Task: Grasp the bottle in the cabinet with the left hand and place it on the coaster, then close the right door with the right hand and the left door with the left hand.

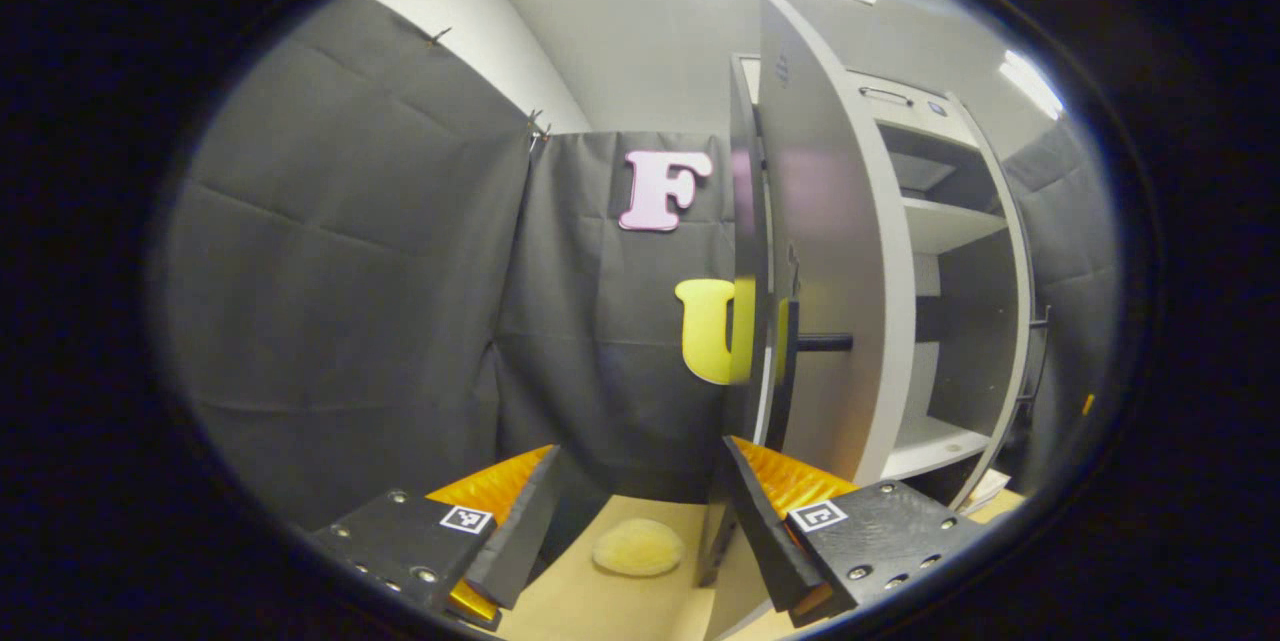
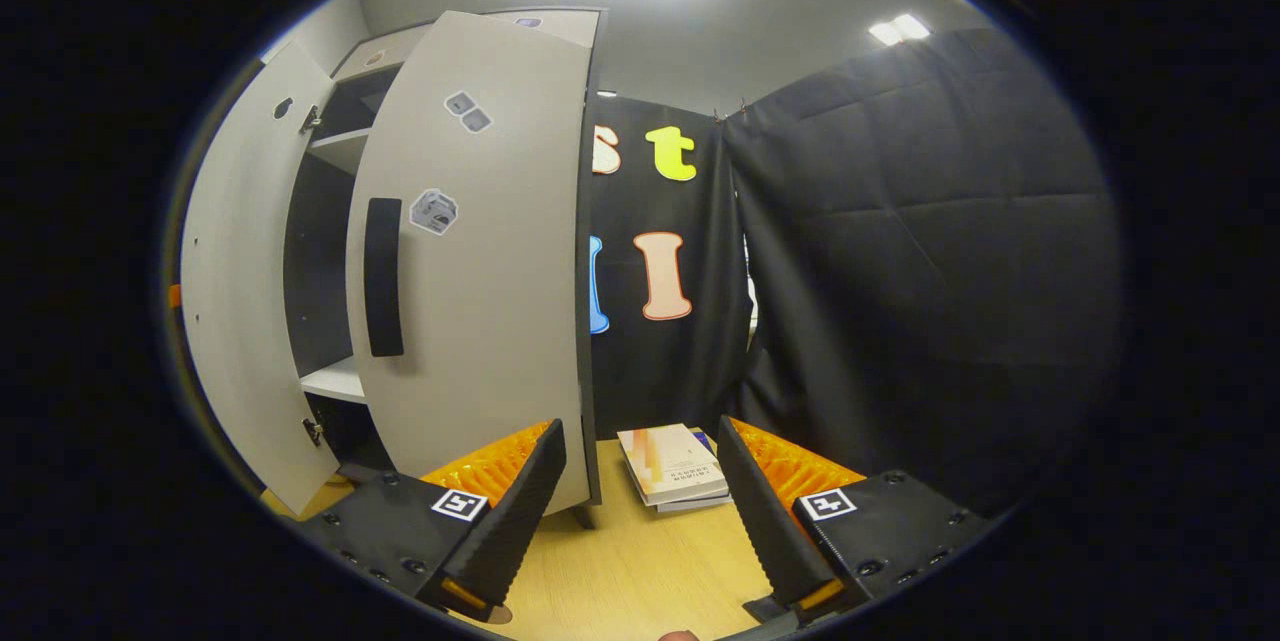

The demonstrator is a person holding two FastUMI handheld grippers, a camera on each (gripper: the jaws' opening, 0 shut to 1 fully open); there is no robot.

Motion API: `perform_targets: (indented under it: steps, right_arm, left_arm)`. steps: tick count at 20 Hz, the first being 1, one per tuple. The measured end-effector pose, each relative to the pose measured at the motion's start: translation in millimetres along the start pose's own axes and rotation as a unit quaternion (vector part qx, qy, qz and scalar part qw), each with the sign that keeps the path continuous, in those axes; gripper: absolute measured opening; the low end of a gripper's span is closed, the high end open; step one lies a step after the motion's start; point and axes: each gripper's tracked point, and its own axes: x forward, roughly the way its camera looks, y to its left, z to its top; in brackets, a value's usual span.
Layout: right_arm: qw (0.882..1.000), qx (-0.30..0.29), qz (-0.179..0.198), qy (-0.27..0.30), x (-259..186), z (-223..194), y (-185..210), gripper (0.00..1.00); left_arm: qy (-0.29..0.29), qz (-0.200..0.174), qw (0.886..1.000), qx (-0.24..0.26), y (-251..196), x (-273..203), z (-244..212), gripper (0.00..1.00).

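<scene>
My left gripper (image 1: 640, 496) is open and holds nothing, low over the wooden table. Just ahead of it, between the fingers, lies a pale round coaster (image 1: 638, 547) with nothing standing on it. The cabinet's left door (image 1: 835, 251) stands open edge-on to the right of that gripper, its black handle (image 1: 818, 343) sticking out. Behind it are white shelves (image 1: 945, 221). My right gripper (image 2: 640, 481) is open too, facing the right door (image 2: 480, 251), which stands ajar with a black handle (image 2: 383, 276). The left door (image 2: 235, 291) hangs open farther left.
A stack of books (image 2: 672, 466) lies on the table (image 2: 620, 571) just past the right gripper's fingers, beside the right door's lower corner. Black cloth walls close in behind the coaster and to the right of the books.
</scene>
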Motion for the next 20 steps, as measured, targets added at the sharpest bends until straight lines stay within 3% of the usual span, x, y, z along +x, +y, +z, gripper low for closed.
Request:
perform_targets:
  steps: [4,14,20]
  right_arm:
    - [1.0,0.006,0.001,0.007,3.1,-6.3,-13.8,0.95]
    - [0.999,-0.003,0.044,-0.004,12.6,-0.4,-7.9,0.97]
    - [0.999,-0.012,0.036,0.001,11.3,-7.3,-32.1,0.97]
  left_arm:
    - [-0.001,0.0,0.999,0.034,-13.3,-11.6,-1.6,0.92]
    - [-0.008,-0.047,0.999,0.002,-92.1,-29.0,-1.2,0.89]
    - [-0.01,-0.062,0.998,-0.008,-136.0,-30.1,-3.1,0.92]
